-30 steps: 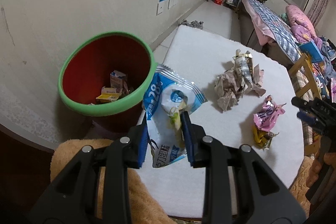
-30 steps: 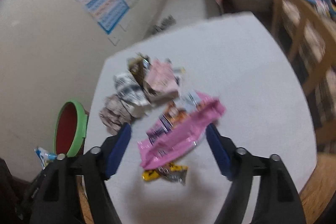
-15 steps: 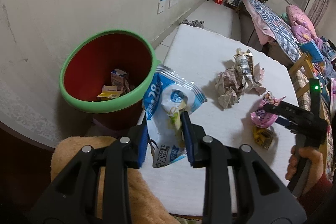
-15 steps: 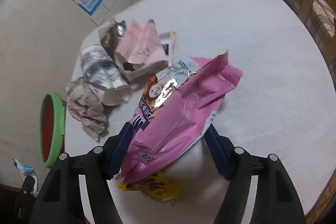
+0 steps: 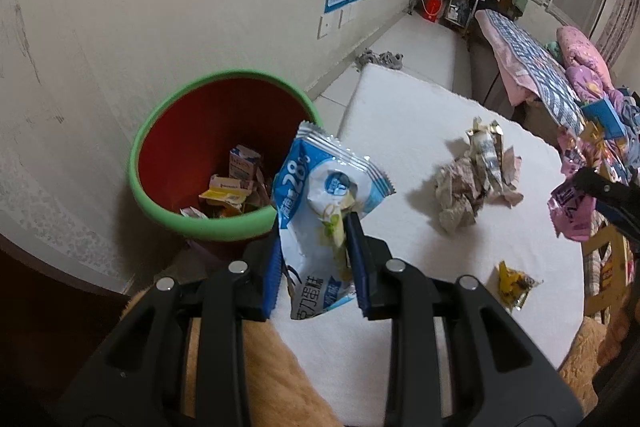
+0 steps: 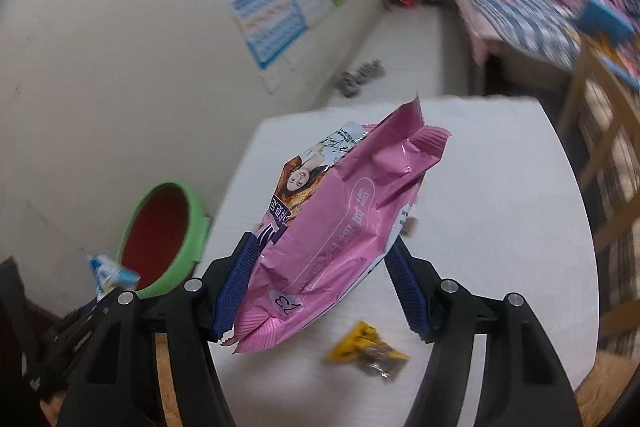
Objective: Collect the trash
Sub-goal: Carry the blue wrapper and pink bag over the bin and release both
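My left gripper point(image 5: 314, 263) is shut on a blue and white snack wrapper point(image 5: 320, 203) and holds it at the table's edge, beside the red bin with a green rim point(image 5: 168, 151). My right gripper point(image 6: 320, 283) is shut on a pink snack wrapper point(image 6: 340, 227), lifted above the white table point(image 6: 500, 227). That pink wrapper also shows at the right of the left wrist view point(image 5: 572, 207). A yellow wrapper point(image 6: 366, 349) lies on the table below it. A heap of crumpled wrappers point(image 5: 476, 175) lies mid-table.
The bin holds several cartons and scraps point(image 5: 232, 187) and stands against the wall. A wooden chair point(image 6: 600, 131) is at the table's right. A bed point(image 5: 532, 67) lies beyond. A tan cushion point(image 5: 276, 379) sits below the left gripper.
My right gripper has closed on the pink wrapper and lifted it off the table, leaving the yellow wrapper behind. My left gripper has stayed near the bin with its blue wrapper.
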